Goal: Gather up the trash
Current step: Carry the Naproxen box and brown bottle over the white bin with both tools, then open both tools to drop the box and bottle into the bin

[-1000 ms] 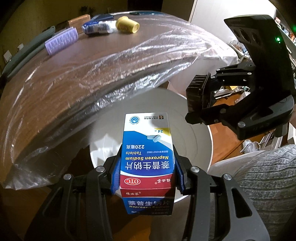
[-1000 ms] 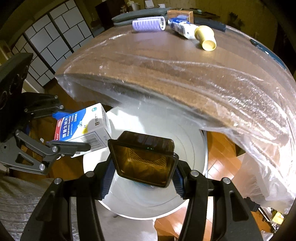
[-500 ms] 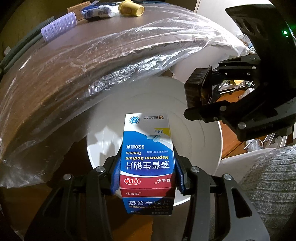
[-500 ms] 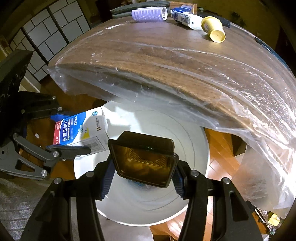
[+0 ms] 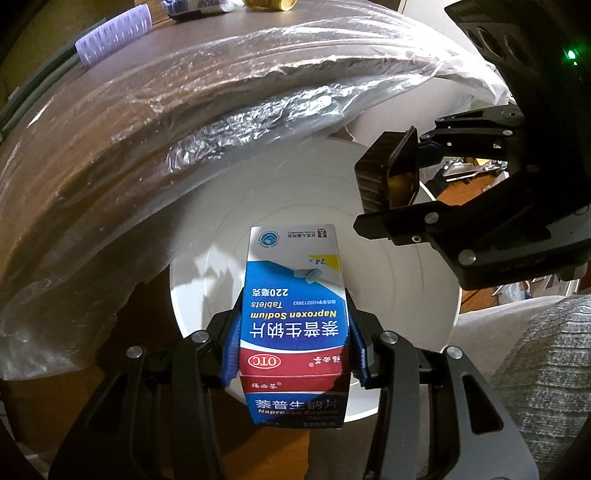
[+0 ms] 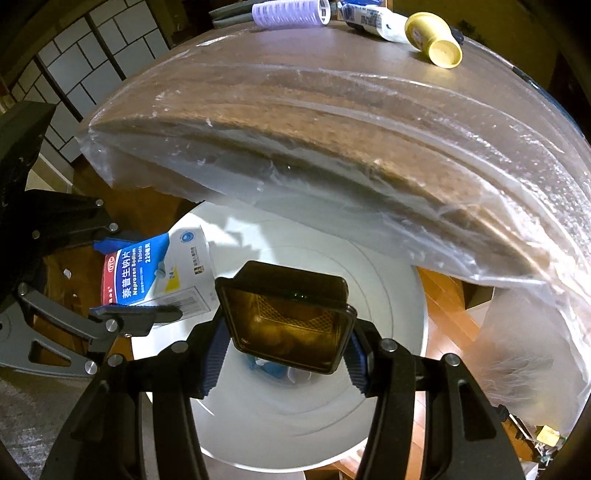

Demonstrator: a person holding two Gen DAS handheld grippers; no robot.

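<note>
moved: both grippers lower vs earlier, bin looms larger
L gripper: pinching tablet box, over bin
R gripper: pinching dark tray, over bin centre
tip: release over the opening, clear of counter film

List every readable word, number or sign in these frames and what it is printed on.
All on the medicine box:
"Naproxen Sodium"
"Tablets"
"OTC"
"220" with unit characters
"24"
"萘普生钠片"
Too small to read: the code line and the brand line near its logo.
Blurred: print on the tube on the table.
</note>
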